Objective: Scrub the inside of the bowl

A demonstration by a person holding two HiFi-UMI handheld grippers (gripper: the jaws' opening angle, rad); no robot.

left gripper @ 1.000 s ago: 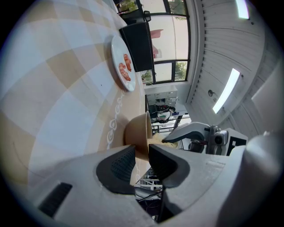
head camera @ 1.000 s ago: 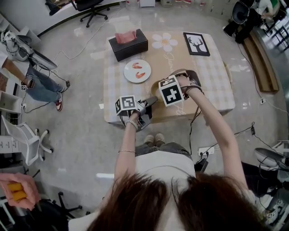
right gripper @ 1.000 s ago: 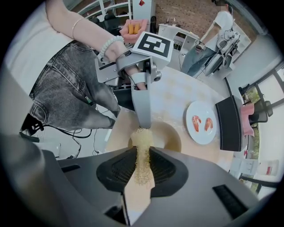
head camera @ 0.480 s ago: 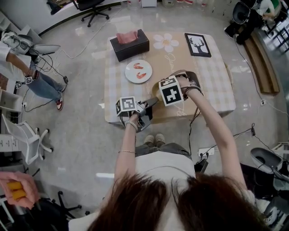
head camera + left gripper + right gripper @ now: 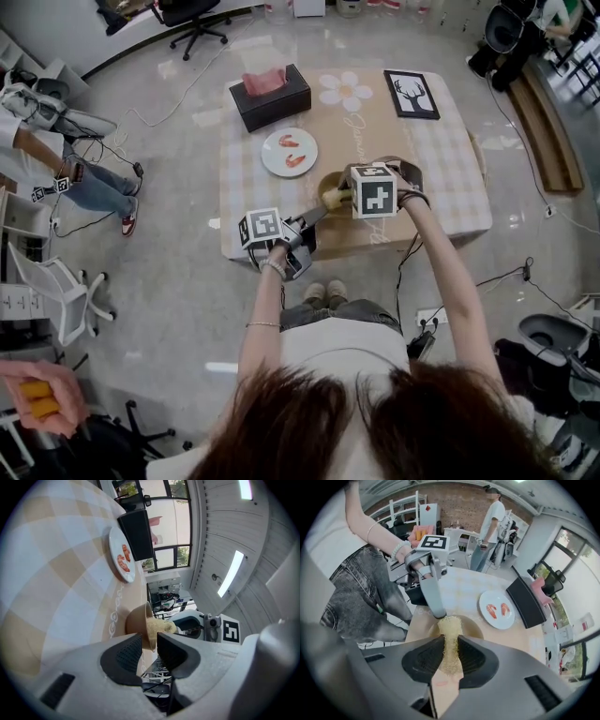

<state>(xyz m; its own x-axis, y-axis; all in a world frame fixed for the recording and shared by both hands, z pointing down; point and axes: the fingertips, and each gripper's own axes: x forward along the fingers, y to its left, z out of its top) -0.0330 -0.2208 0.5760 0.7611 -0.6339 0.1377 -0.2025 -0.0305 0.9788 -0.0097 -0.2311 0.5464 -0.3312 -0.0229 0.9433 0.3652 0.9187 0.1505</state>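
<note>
Clamping fibrous yellow sponge [image 5: 449,623], right tool [image 5: 450,639] hangs over round bowl [image 5: 135,622] left tool [image 5: 149,638] grips.

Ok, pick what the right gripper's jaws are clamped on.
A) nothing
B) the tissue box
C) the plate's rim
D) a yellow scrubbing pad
D: the right gripper is shut on the yellow scrubbing pad, whose tip reaches into the bowl.

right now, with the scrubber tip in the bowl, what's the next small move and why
Probably sweep the scrubber around the bowl's inner wall: the right gripper clamps it with its tip inside the bowl, and the left gripper pinches the rim, steadying it.
</note>
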